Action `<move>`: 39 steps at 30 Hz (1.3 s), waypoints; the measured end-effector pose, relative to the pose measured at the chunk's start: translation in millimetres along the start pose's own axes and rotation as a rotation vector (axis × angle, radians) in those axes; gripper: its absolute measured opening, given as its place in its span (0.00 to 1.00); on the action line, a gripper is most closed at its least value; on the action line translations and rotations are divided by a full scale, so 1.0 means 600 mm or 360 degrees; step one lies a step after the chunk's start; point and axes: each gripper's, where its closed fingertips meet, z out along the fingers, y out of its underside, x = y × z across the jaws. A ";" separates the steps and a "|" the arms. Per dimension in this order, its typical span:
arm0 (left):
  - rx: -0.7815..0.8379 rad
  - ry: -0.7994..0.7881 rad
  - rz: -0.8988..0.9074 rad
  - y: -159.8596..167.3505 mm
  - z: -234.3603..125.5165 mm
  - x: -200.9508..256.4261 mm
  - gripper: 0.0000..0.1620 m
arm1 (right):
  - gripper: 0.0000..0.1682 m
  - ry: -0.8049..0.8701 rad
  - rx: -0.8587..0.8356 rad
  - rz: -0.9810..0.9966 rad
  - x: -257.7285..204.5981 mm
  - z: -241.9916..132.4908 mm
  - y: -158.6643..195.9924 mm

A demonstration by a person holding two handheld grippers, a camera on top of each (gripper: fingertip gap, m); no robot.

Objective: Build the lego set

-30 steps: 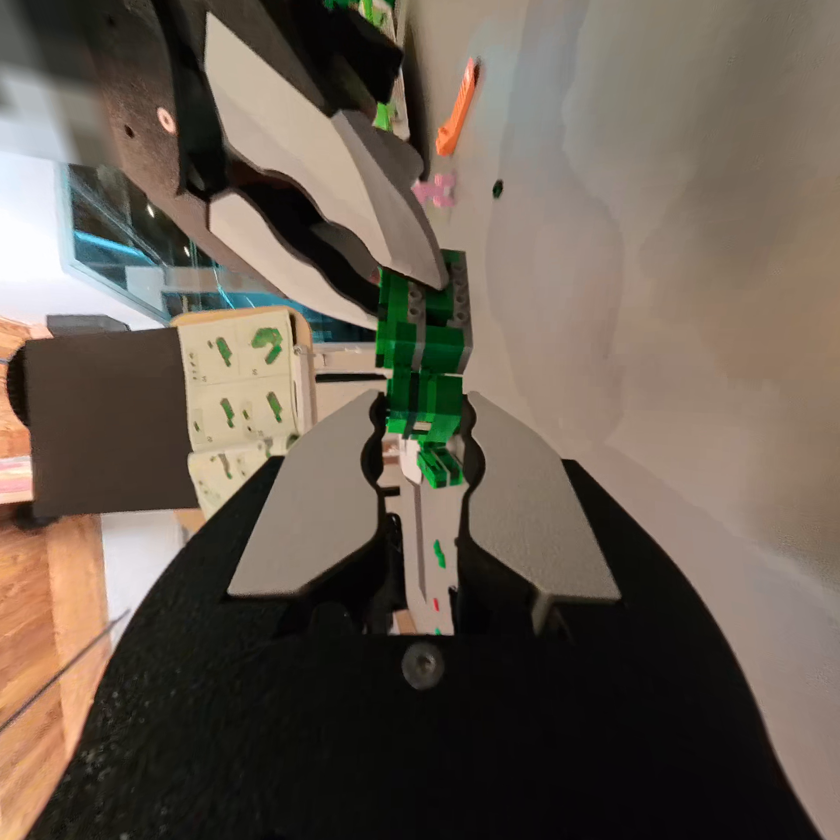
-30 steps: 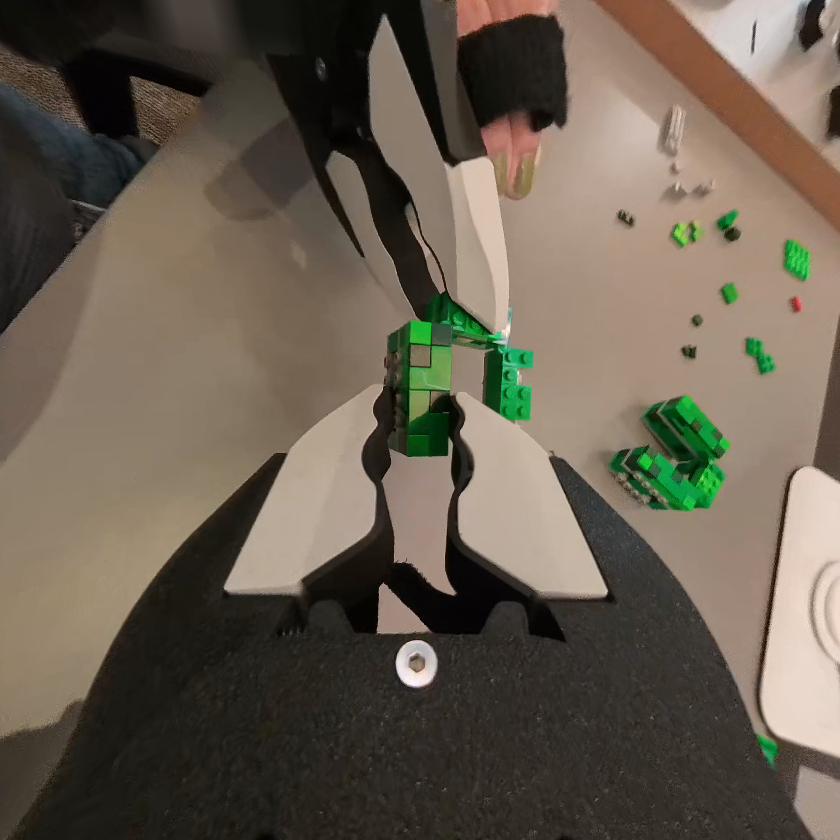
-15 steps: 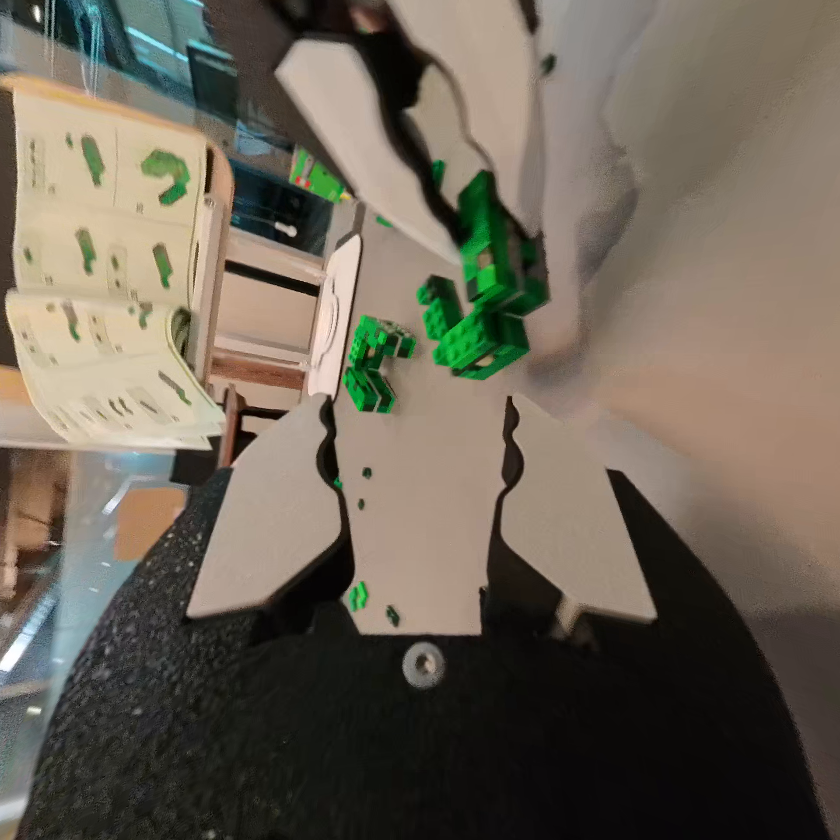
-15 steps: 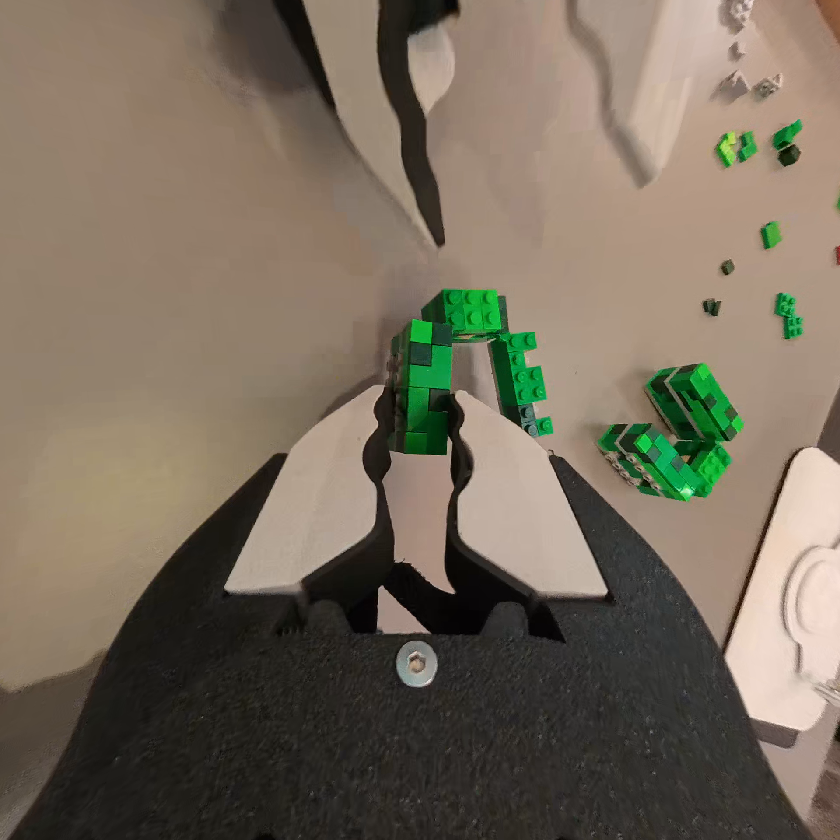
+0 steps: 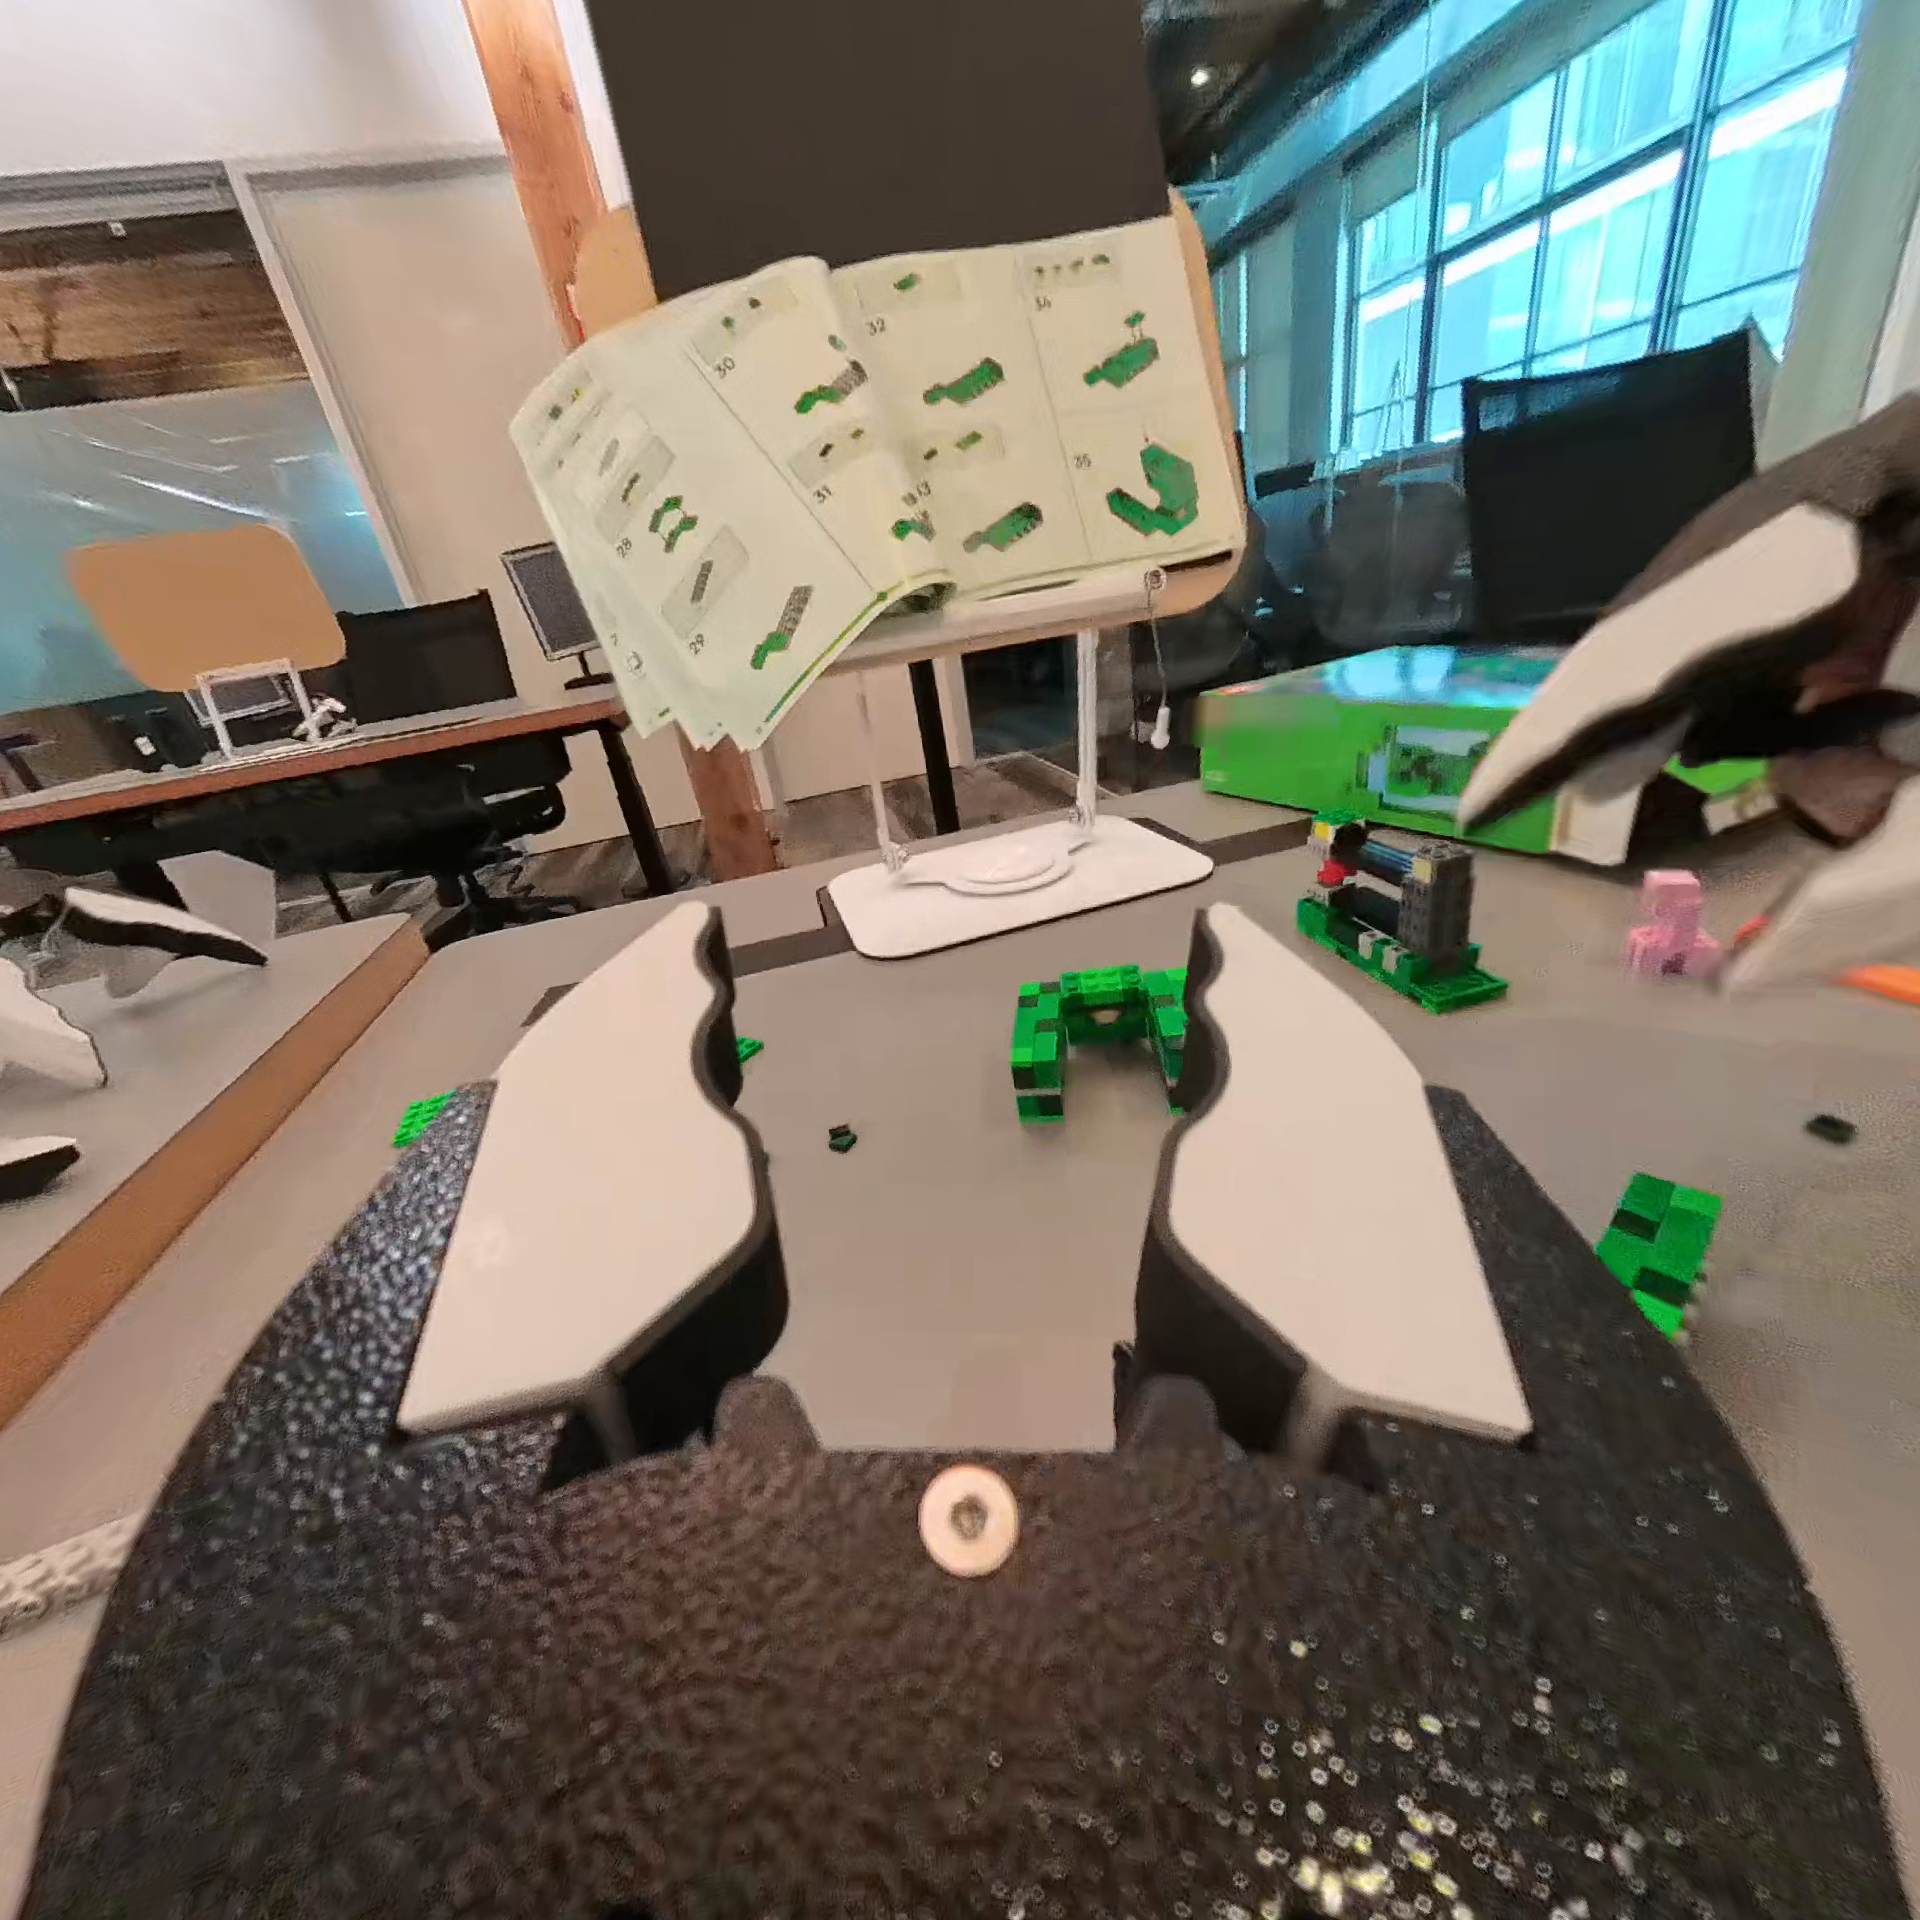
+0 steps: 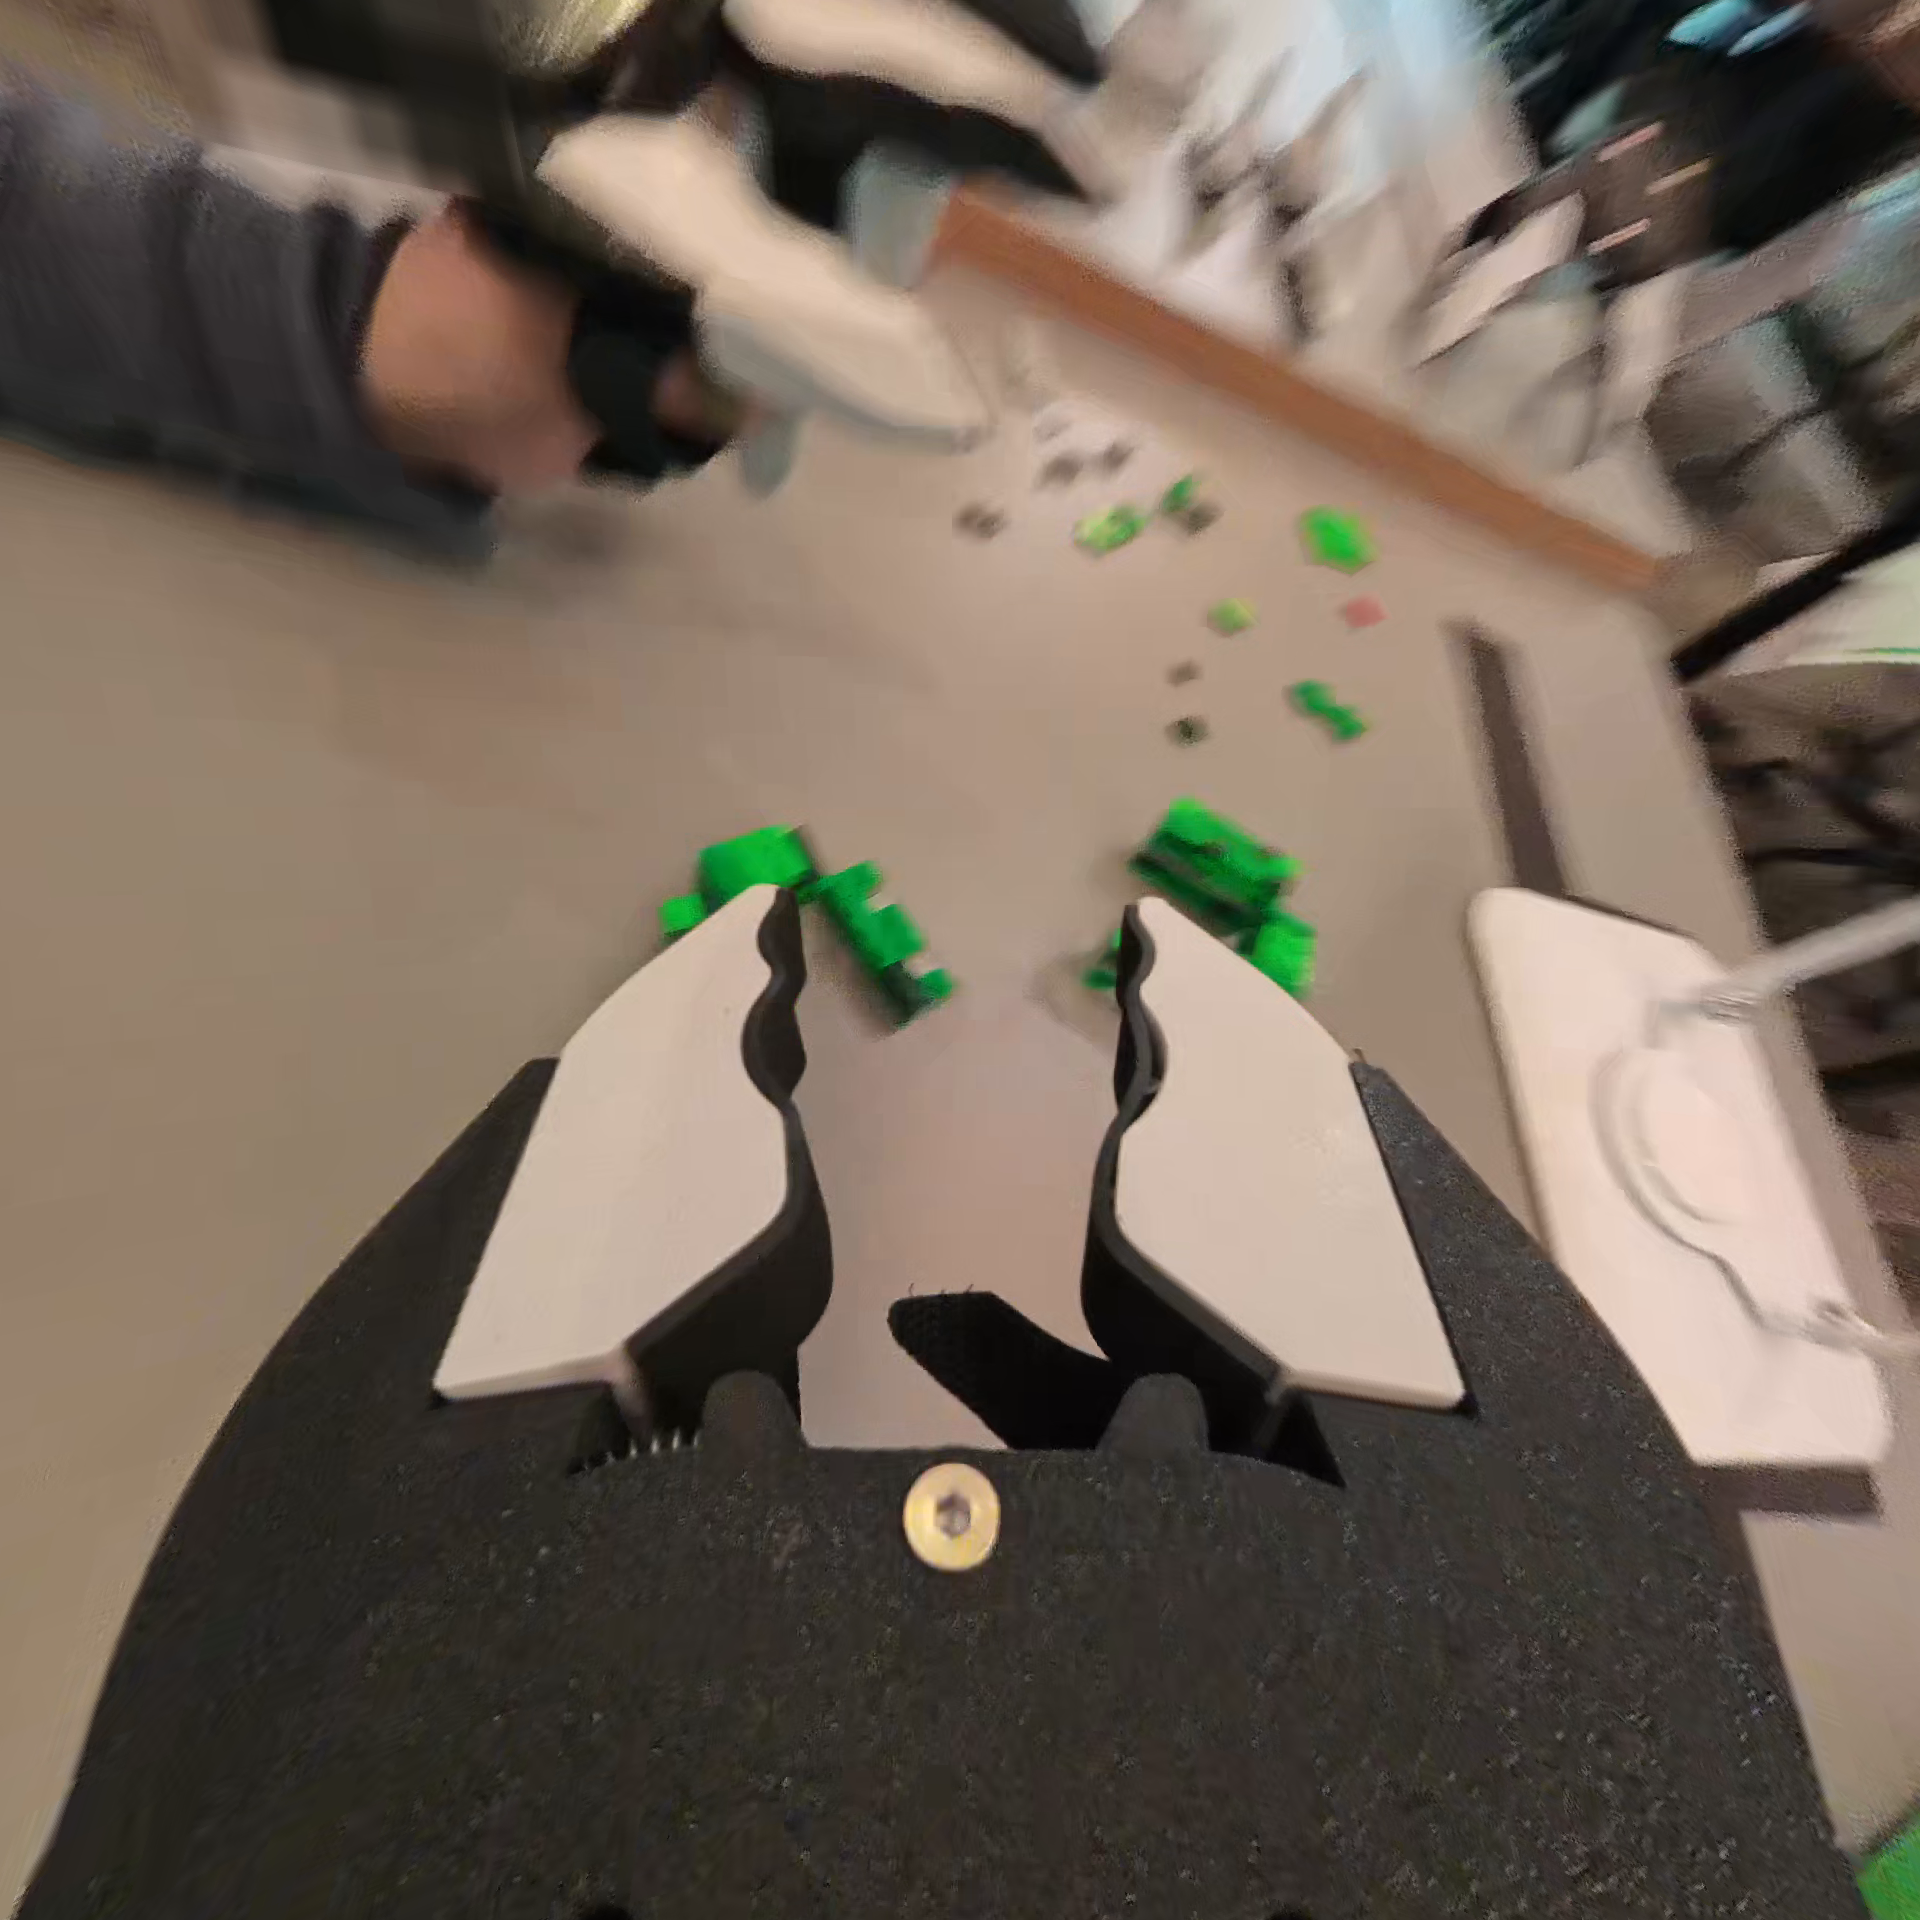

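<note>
My left gripper (image 5: 956, 935) is open and empty above the grey table (image 5: 935, 1299). A green arch-shaped build (image 5: 1096, 1029) stands on the table beyond its fingertips. A second green build (image 5: 1657, 1257) lies to the right. My right gripper (image 6: 956, 914) is open and empty; that view is blurred. The second green build (image 6: 821, 914) lies on the table just past its left fingertip, and the arch-shaped build (image 6: 1216, 873) lies past its right fingertip. The right gripper also shows in the left wrist view (image 5: 1662, 675), and the left gripper, held by a hand, in the right wrist view (image 6: 779, 312).
An open instruction booklet (image 5: 904, 468) rests on a stand with a white base (image 5: 1023, 883). A grey-and-green build (image 5: 1392, 925), a pink piece (image 5: 1668, 925), an orange tool (image 5: 1881, 977) and a green box (image 5: 1455, 727) are at the back right. Loose pieces (image 6: 1330, 540) are scattered on the table.
The left gripper let go of the green build and swung up to face the booklet. The right gripper then opened, released the build onto the table and drew back.
</note>
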 end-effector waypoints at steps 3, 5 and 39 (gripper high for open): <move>0.0059 -0.0169 0.0013 -0.004 0.002 -0.017 0.54 | 0.33 0.0260 0.0248 0.0208 0.049 -0.038 -0.017; 0.0087 -0.0268 0.0105 -0.007 0.009 -0.023 0.54 | 0.34 0.0369 0.0376 0.0374 0.063 -0.046 -0.017; 0.0035 -0.0944 0.0006 0.023 -0.089 -0.242 0.43 | 0.17 0.1609 0.0505 0.0317 0.091 -0.178 0.125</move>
